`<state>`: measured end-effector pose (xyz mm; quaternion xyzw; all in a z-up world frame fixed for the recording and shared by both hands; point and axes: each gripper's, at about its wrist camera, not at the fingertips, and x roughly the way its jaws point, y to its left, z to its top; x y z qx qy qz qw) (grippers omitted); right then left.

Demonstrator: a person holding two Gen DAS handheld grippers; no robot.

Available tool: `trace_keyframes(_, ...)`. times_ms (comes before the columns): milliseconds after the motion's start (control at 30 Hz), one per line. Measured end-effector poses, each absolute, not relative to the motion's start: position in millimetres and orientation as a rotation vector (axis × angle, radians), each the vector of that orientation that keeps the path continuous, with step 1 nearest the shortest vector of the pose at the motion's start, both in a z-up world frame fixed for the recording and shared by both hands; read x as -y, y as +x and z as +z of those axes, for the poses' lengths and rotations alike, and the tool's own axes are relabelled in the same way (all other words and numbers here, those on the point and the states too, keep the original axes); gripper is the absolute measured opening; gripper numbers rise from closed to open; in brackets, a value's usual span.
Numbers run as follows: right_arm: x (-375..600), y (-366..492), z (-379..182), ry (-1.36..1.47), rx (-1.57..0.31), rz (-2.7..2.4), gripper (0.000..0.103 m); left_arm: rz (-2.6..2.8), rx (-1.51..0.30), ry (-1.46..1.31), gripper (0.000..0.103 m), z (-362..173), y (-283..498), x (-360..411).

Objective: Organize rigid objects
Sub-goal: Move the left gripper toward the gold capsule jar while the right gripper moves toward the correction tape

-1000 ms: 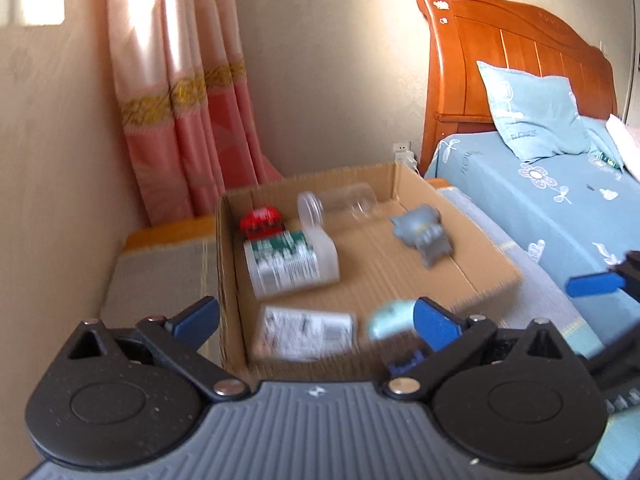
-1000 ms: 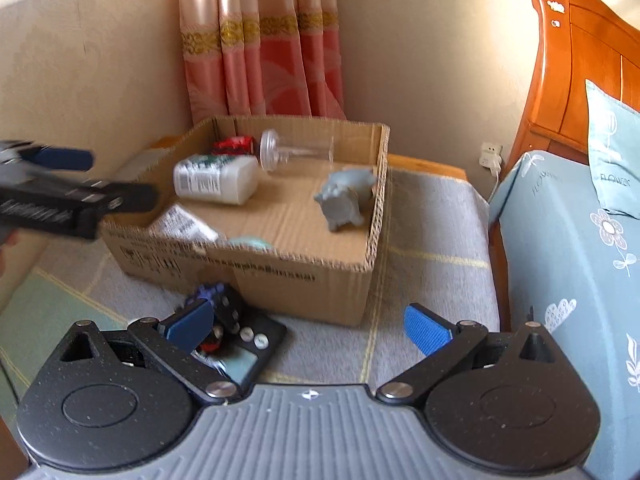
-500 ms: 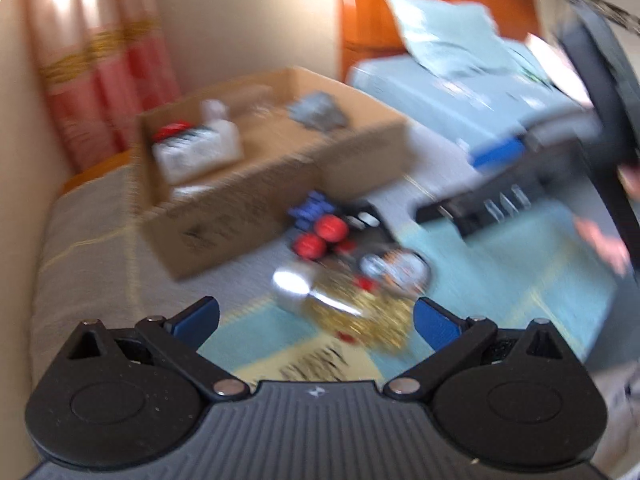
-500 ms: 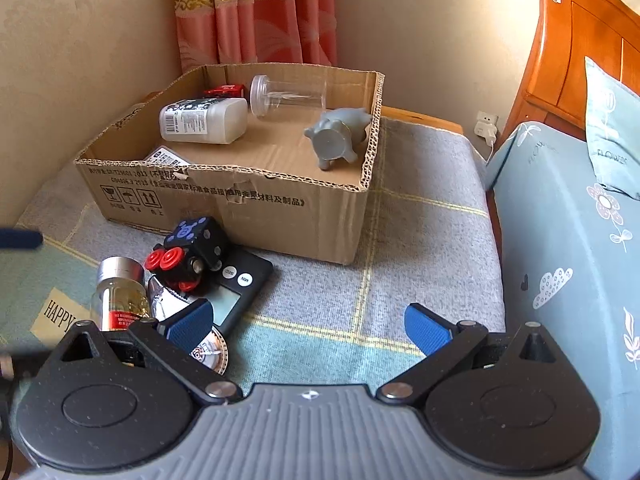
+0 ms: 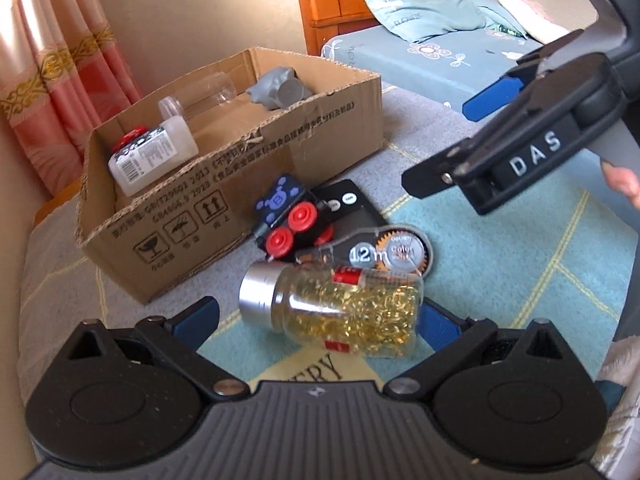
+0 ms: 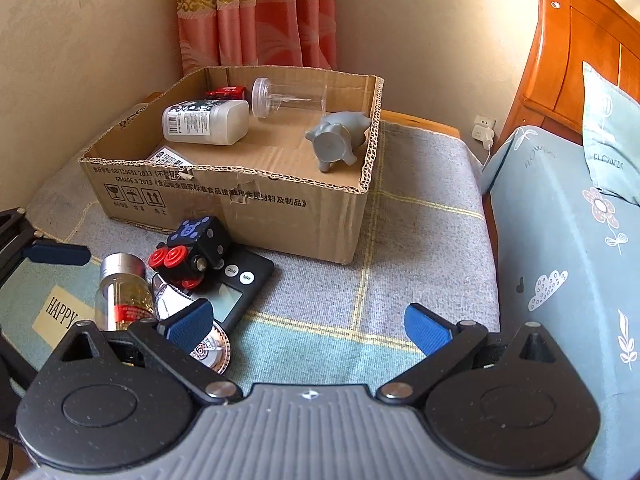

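Note:
A glass jar (image 5: 348,312) of golden bits with a silver cap lies on its side on the rug. My left gripper (image 5: 316,320) is open and low over the rug, one finger on each side of the jar. Behind the jar lie a black toy train (image 5: 288,216) with red wheels, a black timer (image 5: 348,204) and a round tape dispenser (image 5: 396,252). The cardboard box (image 6: 240,208) holds a white bottle (image 6: 204,122), a clear jar (image 6: 288,98), a grey figurine (image 6: 336,140) and a red toy (image 6: 226,91). My right gripper (image 6: 308,324) hangs open above the rug, holding nothing.
The box stands in the corner, with a beige wall and a pink curtain (image 6: 276,12) behind it. A bed (image 6: 560,240) with a blue sheet and a wooden headboard runs along the right. A white plug (image 6: 484,128) sits low on the wall. Bare rug lies between box and bed.
My left gripper has swung from over the box down to the rug and now straddles the jar. The right gripper has drawn back from the box, still open.

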<state>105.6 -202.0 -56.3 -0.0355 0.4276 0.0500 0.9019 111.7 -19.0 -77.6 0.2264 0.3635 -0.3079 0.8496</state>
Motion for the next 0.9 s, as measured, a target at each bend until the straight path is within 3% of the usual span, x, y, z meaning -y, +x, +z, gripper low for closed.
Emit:
trace_keyframes(567, 191.7, 109.9, -65.6, -0.095, -0.924, 0.137, 0.103, -0.379, -0.816, 0.293, 0.102, -84.4, 144.6, -22.2)
trace_keyframes(900, 162.7, 106.5, -99.6, -0.194, -1.022, 0.227, 0.103, -0.336, -0.801, 0.251, 0.102, -78.5, 143.9, -35.1)
